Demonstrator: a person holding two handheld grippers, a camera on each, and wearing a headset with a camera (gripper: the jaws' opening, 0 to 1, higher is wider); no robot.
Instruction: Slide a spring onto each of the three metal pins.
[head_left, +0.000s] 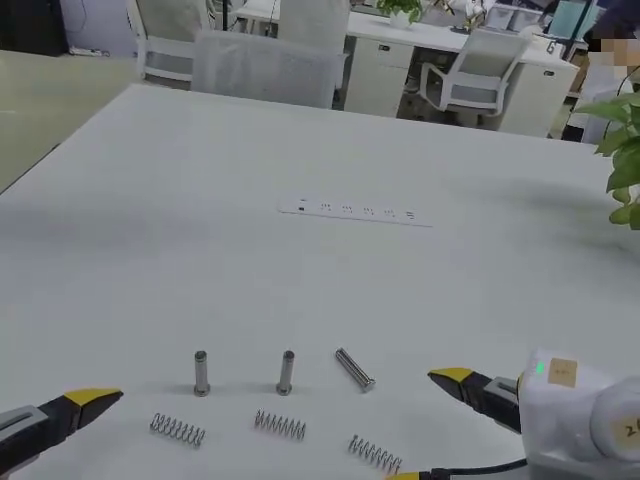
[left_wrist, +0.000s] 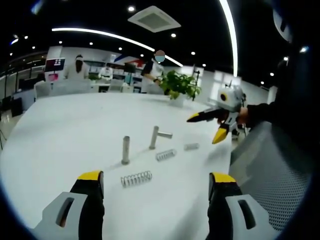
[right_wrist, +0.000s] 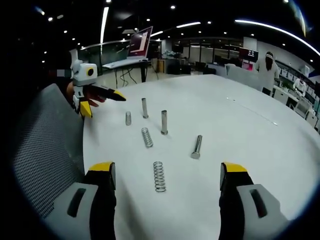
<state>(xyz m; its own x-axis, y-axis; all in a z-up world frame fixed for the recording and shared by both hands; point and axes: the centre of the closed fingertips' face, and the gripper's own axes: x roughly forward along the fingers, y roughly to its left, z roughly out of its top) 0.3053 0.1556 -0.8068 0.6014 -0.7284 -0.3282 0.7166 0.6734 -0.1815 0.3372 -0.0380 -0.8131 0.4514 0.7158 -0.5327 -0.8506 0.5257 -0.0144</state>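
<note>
Two metal pins (head_left: 201, 372) (head_left: 286, 371) stand upright on the white table (head_left: 300, 280); a third pin (head_left: 354, 369) lies on its side to their right. Three springs (head_left: 177, 429) (head_left: 279, 425) (head_left: 375, 454) lie in a row just in front of them. My left gripper (left_wrist: 156, 177) is open, low at the left, with the nearest spring (left_wrist: 136, 178) lying between and just ahead of its tips. My right gripper (right_wrist: 167, 168) is open too, at the right, facing a spring (right_wrist: 159, 176) and the lying pin (right_wrist: 196, 147). Neither gripper touches anything.
A flush socket strip (head_left: 355, 211) sits mid-table. Green plant leaves (head_left: 625, 150) hang over the right edge. Office chairs (head_left: 265, 65) (head_left: 470, 80) and desks stand beyond the far edge. A grey mesh surface (right_wrist: 45, 150) lies beside the table's near edge.
</note>
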